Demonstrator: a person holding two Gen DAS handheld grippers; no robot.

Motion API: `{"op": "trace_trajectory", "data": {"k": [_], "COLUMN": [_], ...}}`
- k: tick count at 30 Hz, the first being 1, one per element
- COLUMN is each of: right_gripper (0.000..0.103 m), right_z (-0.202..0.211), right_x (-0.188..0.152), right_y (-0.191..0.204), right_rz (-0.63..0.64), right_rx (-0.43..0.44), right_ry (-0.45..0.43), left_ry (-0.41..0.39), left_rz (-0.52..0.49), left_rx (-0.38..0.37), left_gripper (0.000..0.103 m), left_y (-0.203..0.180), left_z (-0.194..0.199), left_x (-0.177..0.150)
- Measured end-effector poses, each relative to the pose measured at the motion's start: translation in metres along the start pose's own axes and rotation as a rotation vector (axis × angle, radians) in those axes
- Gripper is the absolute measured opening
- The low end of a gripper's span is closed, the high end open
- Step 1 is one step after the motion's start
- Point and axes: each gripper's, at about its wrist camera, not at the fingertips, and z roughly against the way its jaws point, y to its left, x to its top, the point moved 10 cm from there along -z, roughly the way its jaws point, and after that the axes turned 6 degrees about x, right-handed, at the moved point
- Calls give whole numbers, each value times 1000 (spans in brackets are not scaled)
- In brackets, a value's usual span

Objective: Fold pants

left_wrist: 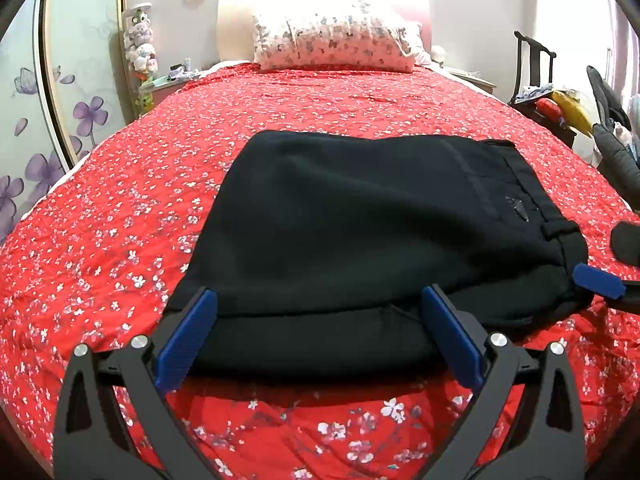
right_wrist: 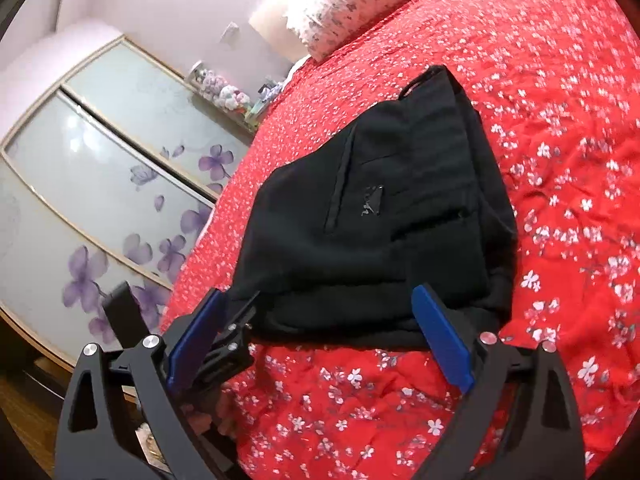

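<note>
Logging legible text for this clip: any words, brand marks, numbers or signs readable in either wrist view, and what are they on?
No text can be read in either view.
Black pants: a small triangular emblem beside the pocket, with tiny marks next to it, too small and blurred to read.
Red floral bedspread, pillow and wardrobe doors: flower patterns only, no lettering.

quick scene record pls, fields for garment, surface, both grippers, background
garment: black pants, folded into a compact stack, waistband toward the right
surface: red floral bedspread
left gripper: open, fingers straddling the stack's near edge
right gripper: open, at the stack's near edge
background: floral pillow at the headboard, wardrobe doors with purple flowers
</note>
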Motion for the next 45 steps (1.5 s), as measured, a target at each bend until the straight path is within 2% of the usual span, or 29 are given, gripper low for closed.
{"op": "trace_trajectory", "data": {"k": [3, 7, 9, 11, 12, 13, 14, 16, 18, 21, 22, 24, 25, 28, 31, 33, 36, 39, 42, 45], "right_gripper": [96, 96, 97, 98, 97, 97, 97, 97, 97, 98, 98, 98, 98, 100, 100, 100, 100, 99, 99, 99], "right_z": [5, 18, 14, -5, -17, -19, -17, -9, 11, 39, 45, 50, 47, 23, -11, -34, -71, -102, -108, -95], "right_x": [5, 15, 13, 3, -7, -9, -7, 0, 16, 42, 49, 62, 70, 88, 111, 121, 134, 135, 137, 132], "right_y": [8, 26, 29, 16, 0, -2, 0, 10, 20, 12, 10, 12, 16, 22, 14, 7, -1, -40, -53, -39], "right_rz": [15, -19, -44, -98, -128, -129, -126, -88, -13, 41, 35, 10, -16, -63, -69, -86, -93, -126, -151, -98], "right_rx": [2, 172, 216, 152, 93, 94, 97, 96, 88, -9, -12, 59, 122, 192, 150, 128, 88, -116, -105, -101], "right_ry": [-20, -76, -51, 22, 87, 92, 80, 70, -22, -131, -159, -188, -188, -147, -86, -40, 38, 99, 100, 120], "left_ry": [-32, -165, -156, -73, -10, 77, 89, 49, 21, -55, -80, -117, -115, -51, 22, 32, 36, 57, 49, 30], "left_rz": [39, 169, 205, 209, 194, 162, 136, 54, 39, 123, 157, 226, 250, 326, 349, 312, 201, 86, 63, 124], "left_rx": [-67, -254, -363, -426, -414, -391, -373, -314, -321, -382, -397, -424, -424, -441, -447, -417, -380, -342, -359, -414], "left_gripper": [101, 101, 101, 101, 101, 101, 101, 101, 101, 101, 101, 101, 101, 101, 101, 101, 101, 101, 101, 101], "left_y": [3, 12, 5, -8, -13, -21, -23, -32, -35, -23, -16, 0, 5, 13, 7, 4, -7, -15, -14, -7], "left_z": [13, 43, 44, 30, 18, 2, -2, 2, 11, 30, 35, 39, 38, 20, 4, 0, -2, -6, -5, 2], "left_x": [10, 31, 35, 28, 21, 10, 8, 9, 14, 28, 32, 41, 44, 45, 41, 32, 25, 12, 8, 13]}}
